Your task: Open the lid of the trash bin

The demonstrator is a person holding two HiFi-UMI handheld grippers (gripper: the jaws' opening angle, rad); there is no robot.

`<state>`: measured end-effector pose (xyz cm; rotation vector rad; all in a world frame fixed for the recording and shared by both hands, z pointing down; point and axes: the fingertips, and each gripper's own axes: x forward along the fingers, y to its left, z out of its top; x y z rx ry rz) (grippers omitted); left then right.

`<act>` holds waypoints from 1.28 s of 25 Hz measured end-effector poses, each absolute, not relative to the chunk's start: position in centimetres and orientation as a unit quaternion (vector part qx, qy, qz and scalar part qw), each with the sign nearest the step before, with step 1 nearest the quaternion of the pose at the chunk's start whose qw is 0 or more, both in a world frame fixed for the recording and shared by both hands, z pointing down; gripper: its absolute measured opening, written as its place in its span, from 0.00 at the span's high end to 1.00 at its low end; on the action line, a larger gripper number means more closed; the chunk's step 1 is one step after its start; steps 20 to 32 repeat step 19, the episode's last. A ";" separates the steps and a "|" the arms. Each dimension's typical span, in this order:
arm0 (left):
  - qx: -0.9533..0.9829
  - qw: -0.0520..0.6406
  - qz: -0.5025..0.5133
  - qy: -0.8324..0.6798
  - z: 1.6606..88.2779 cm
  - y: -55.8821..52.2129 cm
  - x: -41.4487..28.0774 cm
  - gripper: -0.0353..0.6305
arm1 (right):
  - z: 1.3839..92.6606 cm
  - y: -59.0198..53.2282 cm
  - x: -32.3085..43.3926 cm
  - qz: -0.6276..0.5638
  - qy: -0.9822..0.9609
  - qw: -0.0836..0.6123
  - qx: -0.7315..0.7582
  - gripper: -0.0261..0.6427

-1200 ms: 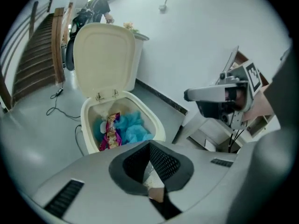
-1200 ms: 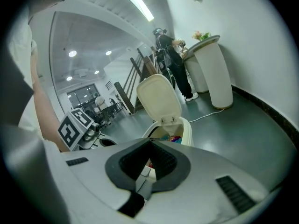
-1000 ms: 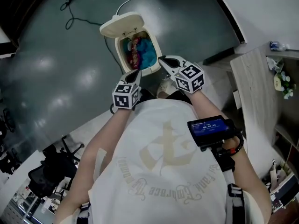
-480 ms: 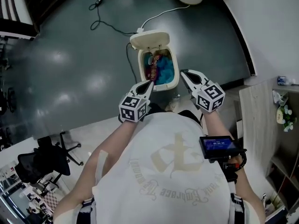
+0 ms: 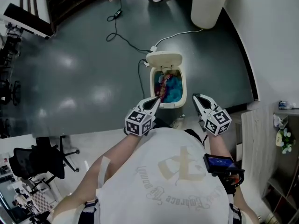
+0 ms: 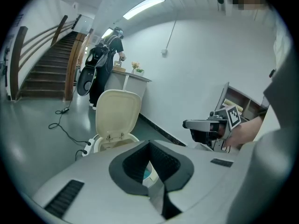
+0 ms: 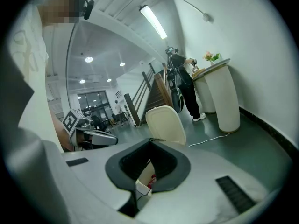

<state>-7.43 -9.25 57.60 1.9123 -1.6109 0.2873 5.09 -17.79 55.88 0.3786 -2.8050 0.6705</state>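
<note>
The cream trash bin [image 5: 181, 90] stands on the grey floor with its lid [image 5: 164, 59] tipped up and back, open. Blue and red rubbish [image 5: 169, 87] fills the inside. My left gripper [image 5: 155, 100] is shut and empty, its tip at the bin's near left corner. A little to the right of the bin's near rim, my right gripper [image 5: 196, 97] is shut too, holding nothing. The upright lid [image 6: 117, 113] rises beyond my left gripper [image 6: 149, 143] in the left gripper view. Past my right gripper [image 7: 150, 141], the lid [image 7: 166, 125] shows again.
A white cable [image 5: 180, 34] and a black cable [image 5: 124, 38] run over the floor behind the bin. A white pedestal [image 5: 210, 6] stands at the back, with a person [image 7: 184, 85] beside it. Stairs [image 6: 46, 73] rise at the left. An office chair [image 5: 44, 160] stands near left, wooden shelves [image 5: 280, 139] at right.
The head camera has risen and pulled back, so the bin looks smaller and more central. The lid stays open. Both grippers remain shut near the bin's front.
</note>
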 end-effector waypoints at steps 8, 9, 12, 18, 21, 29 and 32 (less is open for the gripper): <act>0.727 0.307 0.114 -0.604 57.9 -9.5 -7.1 0.92 | 56.0 -17.8 5.0 0.233 -0.957 0.109 0.134 0.95; 0.727 0.308 0.116 -0.603 58.0 -9.6 -7.1 0.92 | 56.0 -17.8 5.0 0.233 -0.957 0.108 0.134 0.95; 0.727 0.307 0.118 -0.603 58.1 -9.7 -7.0 0.92 | 56.1 -17.9 4.9 0.234 -0.957 0.108 0.131 0.95; 0.726 0.308 0.120 -0.602 57.9 -9.7 -6.6 0.92 | 55.9 -18.0 4.8 0.233 -0.958 0.107 0.126 0.95; 0.726 0.308 0.120 -0.603 57.9 -9.6 -6.5 0.92 | 55.8 -18.0 4.8 0.233 -0.958 0.107 0.125 0.95; 0.726 0.308 0.120 -0.603 57.9 -9.6 -6.5 0.92 | 55.8 -18.0 4.8 0.233 -0.958 0.107 0.125 0.95; 0.726 0.308 0.120 -0.603 57.9 -9.6 -6.5 0.92 | 55.8 -18.0 4.8 0.233 -0.958 0.107 0.125 0.95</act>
